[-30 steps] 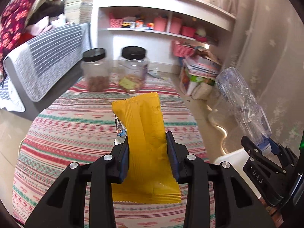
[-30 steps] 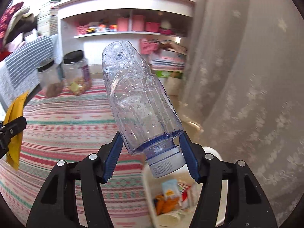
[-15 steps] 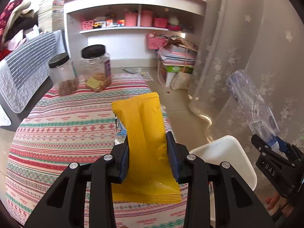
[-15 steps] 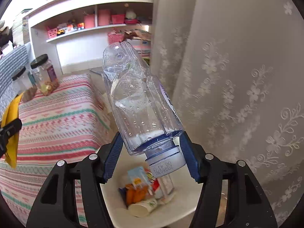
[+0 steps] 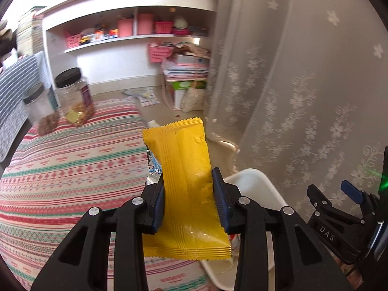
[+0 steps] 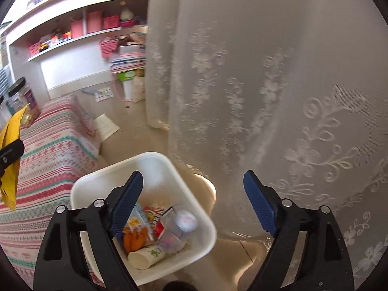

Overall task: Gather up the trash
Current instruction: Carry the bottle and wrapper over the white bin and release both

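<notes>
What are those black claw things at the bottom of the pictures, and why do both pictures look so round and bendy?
Each claw is a grabbing tool that a person holds, one in each hand. A small camera sits on each tool and looks out along its two fingers, and its wide lens bends the picture.

One picture comes from the left tool. It is squeezing a yellow snack wrapper. Behind it is a table with a striped cloth, and two jars with black lids stand at the far end.

The other picture comes from the right tool. Its blue fingers are opening and nothing is between them. Below it is a white bin on the floor, with a paper cup, a clear bottle and other rubbish inside. A lace curtain hangs beside it.
</notes>
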{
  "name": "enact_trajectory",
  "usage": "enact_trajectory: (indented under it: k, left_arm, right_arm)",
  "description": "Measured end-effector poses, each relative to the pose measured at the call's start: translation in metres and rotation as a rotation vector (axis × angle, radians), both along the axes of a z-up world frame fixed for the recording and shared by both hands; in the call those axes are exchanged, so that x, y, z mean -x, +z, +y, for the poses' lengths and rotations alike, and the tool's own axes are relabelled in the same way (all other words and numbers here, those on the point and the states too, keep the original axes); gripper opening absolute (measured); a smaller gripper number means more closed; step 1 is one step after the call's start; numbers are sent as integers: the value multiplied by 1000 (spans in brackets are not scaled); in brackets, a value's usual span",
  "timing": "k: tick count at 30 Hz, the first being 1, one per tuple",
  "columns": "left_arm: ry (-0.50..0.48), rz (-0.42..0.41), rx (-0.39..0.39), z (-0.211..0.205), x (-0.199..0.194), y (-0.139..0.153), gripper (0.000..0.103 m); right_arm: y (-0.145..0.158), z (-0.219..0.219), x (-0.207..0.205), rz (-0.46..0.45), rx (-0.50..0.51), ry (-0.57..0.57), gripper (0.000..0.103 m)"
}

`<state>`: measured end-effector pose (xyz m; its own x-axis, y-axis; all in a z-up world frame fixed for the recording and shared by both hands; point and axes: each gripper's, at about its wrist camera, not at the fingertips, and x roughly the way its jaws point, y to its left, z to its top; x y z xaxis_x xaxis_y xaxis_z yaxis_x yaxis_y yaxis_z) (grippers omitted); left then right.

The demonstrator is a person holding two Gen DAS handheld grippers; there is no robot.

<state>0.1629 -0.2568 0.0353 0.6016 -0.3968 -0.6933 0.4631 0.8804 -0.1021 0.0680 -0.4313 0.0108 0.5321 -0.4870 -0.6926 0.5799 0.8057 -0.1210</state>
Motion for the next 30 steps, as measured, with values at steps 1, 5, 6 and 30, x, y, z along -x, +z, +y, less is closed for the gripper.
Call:
enact_trajectory:
  k: [1, 5, 6, 30]
  left_arm:
    - [-11, 1, -2, -6, 2, -1, 36]
    - [-53, 14, 0, -28, 9, -5, 37]
    - [-65, 20, 3, -34, 10, -6, 37]
    - [-166, 66, -98, -73, 27, -39, 88]
  right_arm:
    - [0, -4, 3, 2, -2, -10, 82]
    - [-1, -21, 15, 2, -15, -52, 84]
    - [-1, -24, 17, 4, -15, -58, 84]
    - [7, -29, 41, -61, 1, -130, 96]
